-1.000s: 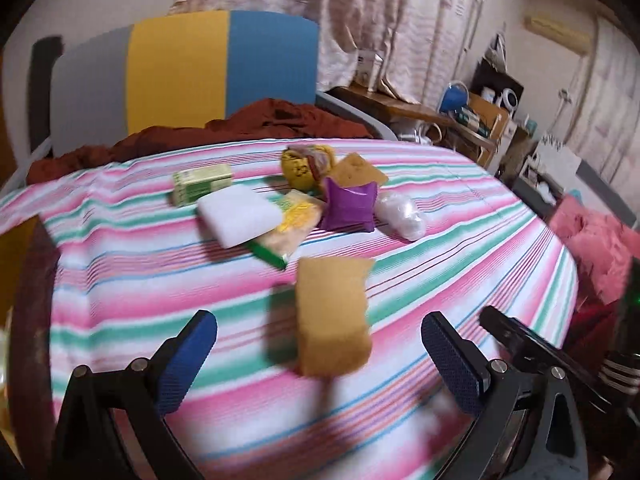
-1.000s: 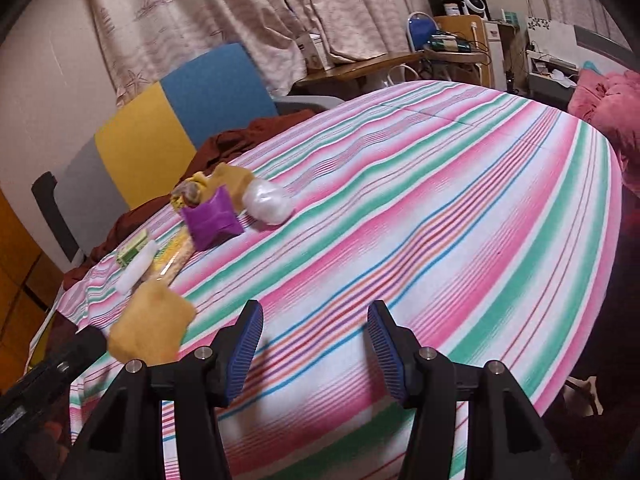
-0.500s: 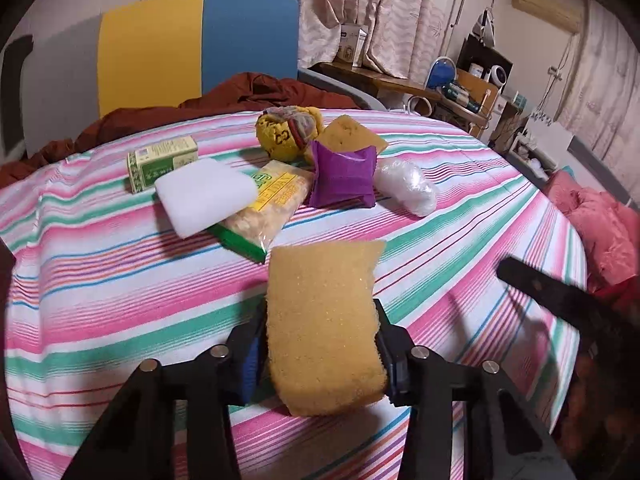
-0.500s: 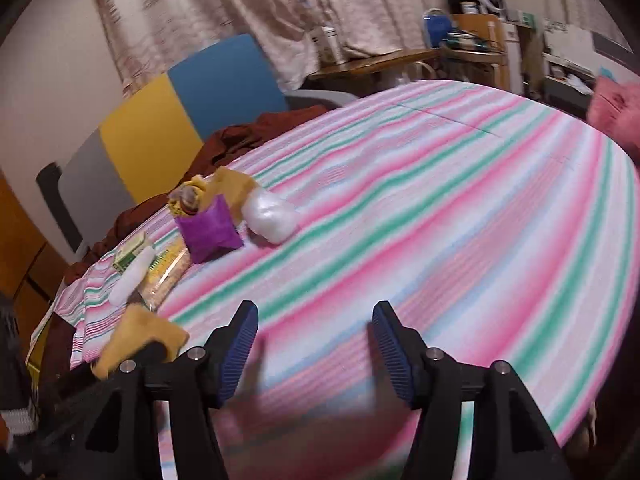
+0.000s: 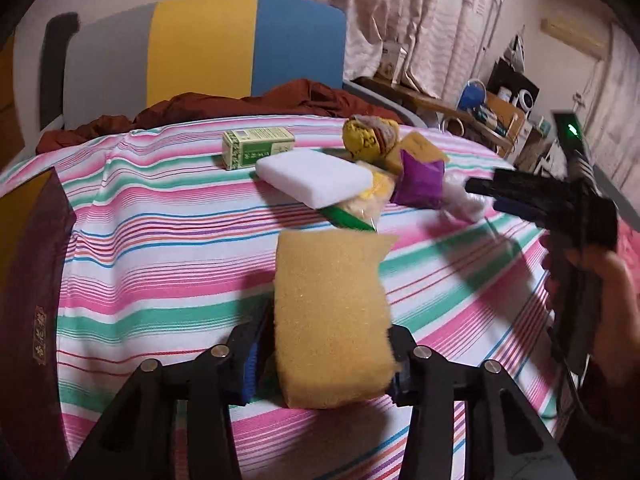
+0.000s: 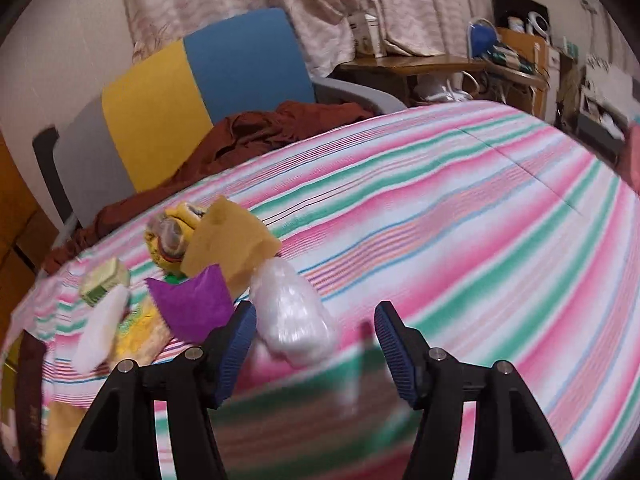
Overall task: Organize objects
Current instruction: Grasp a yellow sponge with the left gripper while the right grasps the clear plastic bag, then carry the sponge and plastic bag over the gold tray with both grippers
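Observation:
My left gripper [image 5: 326, 328] is shut on a yellow sponge [image 5: 328, 292], which stands upright between the blue pads over the striped tablecloth [image 5: 160, 264]; the jaws are easing open slightly. Beyond it lie a white foam block [image 5: 316, 178], a green box [image 5: 258, 147], a snack bag [image 5: 360, 208], a purple packet [image 5: 420, 180] and a second sponge [image 6: 228, 236]. My right gripper [image 6: 314, 312] is open, and a clear plastic bag [image 6: 292, 312] lies just ahead between its fingers, untouched. From the left wrist view the right gripper [image 5: 480, 196] reaches in from the right.
A chair [image 5: 204, 48] with a grey, yellow and blue back stands behind the table, with a brown cloth [image 5: 240, 104] draped over it. A dark red box [image 5: 32, 300] sits at the left edge. A person's hand [image 5: 600, 280] holds the right gripper. Shelves and clutter fill the far right.
The left gripper's jaws went from wide open to shut on the yellow sponge. The right gripper swung left across the table to the clear bag and opened a little wider.

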Available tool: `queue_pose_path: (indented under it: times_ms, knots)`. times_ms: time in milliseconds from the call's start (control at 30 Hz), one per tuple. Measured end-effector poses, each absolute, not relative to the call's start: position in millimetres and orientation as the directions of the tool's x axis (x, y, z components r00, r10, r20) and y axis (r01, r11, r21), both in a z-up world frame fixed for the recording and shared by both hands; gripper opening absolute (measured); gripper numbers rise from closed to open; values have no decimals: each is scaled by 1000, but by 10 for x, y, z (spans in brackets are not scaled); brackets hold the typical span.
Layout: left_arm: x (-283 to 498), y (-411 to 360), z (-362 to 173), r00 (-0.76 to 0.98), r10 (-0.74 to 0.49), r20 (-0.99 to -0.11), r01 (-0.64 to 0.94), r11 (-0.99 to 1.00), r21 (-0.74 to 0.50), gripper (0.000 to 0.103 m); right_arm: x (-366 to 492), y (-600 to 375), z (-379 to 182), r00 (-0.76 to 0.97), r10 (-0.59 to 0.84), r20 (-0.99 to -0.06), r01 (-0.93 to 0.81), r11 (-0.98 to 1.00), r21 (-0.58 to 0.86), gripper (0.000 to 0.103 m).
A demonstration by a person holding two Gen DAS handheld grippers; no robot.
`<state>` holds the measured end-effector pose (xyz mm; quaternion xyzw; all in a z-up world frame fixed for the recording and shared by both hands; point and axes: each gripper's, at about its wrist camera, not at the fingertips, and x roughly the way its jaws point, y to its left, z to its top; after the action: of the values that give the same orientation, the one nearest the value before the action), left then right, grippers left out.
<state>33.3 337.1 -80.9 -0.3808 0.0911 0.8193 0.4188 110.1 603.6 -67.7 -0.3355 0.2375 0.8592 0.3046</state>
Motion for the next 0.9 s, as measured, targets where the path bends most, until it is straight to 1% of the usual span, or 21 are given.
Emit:
queue_pose_path:
  times_ms: [67,100,167,233,267,467,700,900]
  knots:
    - [334,3387,-820,-360,613,-704,-756,-633,-164,50,1029,6080,-748,-573,347,-742,-688,-697,205,62]
    - [331,3381,-823,-359,617,-700,-756,-632,-169,50,1032,6100,-757,-584,337,-738,-686,-691,227,62]
    - [321,3366,-828,-355,624,-696,-755,-631,-180,50,1043,6115,-770,-597,330,-731,-682,-688,247,54]
    - [326,3361,-829,-357,624,-695,-755,-631,-179,50,1039,6079,-787,-595,333,-731,-677,-699,233,41]
    - [335,3365,-830,-361,622,-694,-755,-632,-173,50,1035,6060,-774,-597,334,-729,-672,-704,228,39]
    - [332,3351,-824,-365,628,-688,-756,-631,-175,48,1090,5735,-679,-592,402,-698,-661,-738,136,37]
    - [336,3312,-795,-392,627,-673,-745,-645,-168,46,1318,5497,-643,-601,422,-678,-680,-716,157,37]
    - [340,3165,-748,-422,640,-642,-722,-665,-189,45,1327,5136,-534,-641,426,-638,-630,-767,122,37]
